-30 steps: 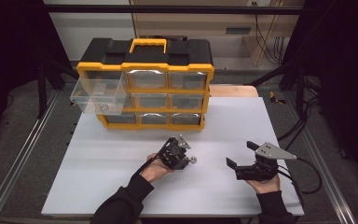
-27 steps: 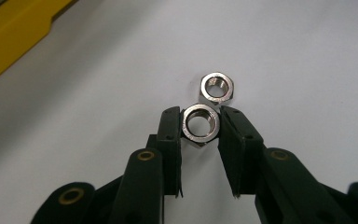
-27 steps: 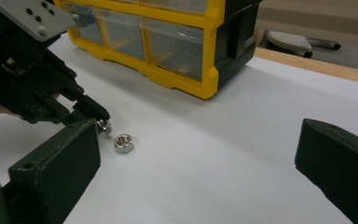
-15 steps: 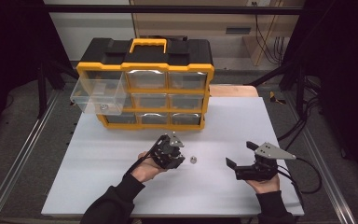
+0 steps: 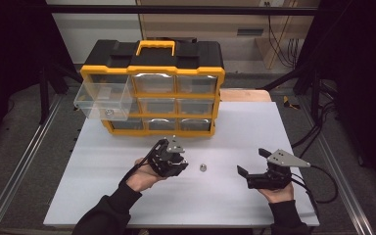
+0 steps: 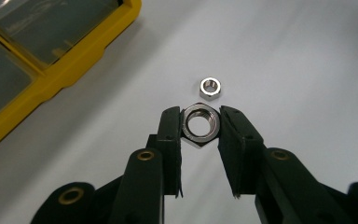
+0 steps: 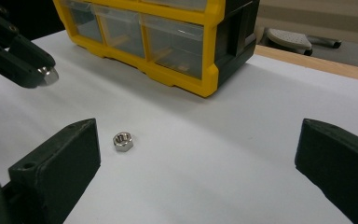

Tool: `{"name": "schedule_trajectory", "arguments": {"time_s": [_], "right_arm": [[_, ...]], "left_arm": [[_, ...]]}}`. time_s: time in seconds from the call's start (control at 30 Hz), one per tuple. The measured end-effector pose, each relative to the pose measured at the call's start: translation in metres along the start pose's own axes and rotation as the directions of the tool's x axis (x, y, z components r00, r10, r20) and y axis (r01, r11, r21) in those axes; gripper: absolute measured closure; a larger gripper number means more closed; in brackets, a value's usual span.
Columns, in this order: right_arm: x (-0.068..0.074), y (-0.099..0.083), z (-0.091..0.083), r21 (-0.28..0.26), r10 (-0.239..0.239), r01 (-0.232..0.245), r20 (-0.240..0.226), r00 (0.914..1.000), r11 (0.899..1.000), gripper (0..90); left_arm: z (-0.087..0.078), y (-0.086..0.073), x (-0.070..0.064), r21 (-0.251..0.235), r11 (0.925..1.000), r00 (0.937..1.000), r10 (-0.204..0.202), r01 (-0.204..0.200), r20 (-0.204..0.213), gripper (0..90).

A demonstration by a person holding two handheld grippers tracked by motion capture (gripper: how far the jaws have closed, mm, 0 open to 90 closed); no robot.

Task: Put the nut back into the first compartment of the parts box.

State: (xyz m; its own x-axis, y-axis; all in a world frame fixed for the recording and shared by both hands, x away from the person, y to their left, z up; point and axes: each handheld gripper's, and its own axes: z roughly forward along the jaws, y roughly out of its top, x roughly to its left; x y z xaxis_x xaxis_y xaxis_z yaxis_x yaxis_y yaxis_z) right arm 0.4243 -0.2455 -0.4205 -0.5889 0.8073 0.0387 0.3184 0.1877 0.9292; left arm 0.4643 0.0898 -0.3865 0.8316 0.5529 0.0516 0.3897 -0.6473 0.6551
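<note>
you had the left gripper (image 6: 200, 127) clamped on a big hex nut (image 6: 199, 126) lifted off the white table (image 5: 293, 127), w/ a small nut (image 5: 202, 168) just at its 3 o'clock, & the right gripper (image 5: 252, 163) gaped wide, holding nothing.

Silver nut (image 6: 200, 125), black jaws, yellow-black organizer (image 5: 154, 68).

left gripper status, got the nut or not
Left gripper shut on large nut. Right gripper open, idle. Small nut loose on table. Path clear.
</note>
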Motion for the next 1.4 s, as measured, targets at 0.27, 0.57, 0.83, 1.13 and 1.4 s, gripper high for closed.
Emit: {"name": "schedule_trajectory", "arguments": {"time_s": [0.27,0.57,0.83,1.13,1.4], "right_arm": [[0.000,0.000,0.000,0.004,-0.002,0.002,0.002,1.0000,1.000,0.5],[0.000,0.000,0.000,0.002,-0.002,0.002,0.004,1.0000,1.000,0.5],[0.000,0.000,0.000,0.003,-0.002,0.002,0.005,1.0000,1.000,0.5],[0.000,0.000,0.000,0.006,-0.016,0.016,0.002,0.9999,1.000,0.5],[-0.001,-0.001,0.001,0.007,-0.022,0.022,0.000,0.9998,1.000,0.5]], "left_arm": [[-0.022,0.002,0.004,-0.015,0.9999,0.9996,0.003,-0.004,-0.029,69.5],[-0.047,0.008,0.007,-0.030,0.9994,0.9982,0.017,-0.019,-0.058,69.5],[-0.063,0.014,0.008,-0.020,0.9989,0.9960,0.041,-0.043,-0.080,69.5],[-0.082,0.025,0.009,-0.026,0.9977,0.9939,0.059,-0.062,-0.093,69.4],[-0.108,0.036,0.011,-0.052,0.9959,0.9908,0.067,-0.074,-0.118,69.4]]}}
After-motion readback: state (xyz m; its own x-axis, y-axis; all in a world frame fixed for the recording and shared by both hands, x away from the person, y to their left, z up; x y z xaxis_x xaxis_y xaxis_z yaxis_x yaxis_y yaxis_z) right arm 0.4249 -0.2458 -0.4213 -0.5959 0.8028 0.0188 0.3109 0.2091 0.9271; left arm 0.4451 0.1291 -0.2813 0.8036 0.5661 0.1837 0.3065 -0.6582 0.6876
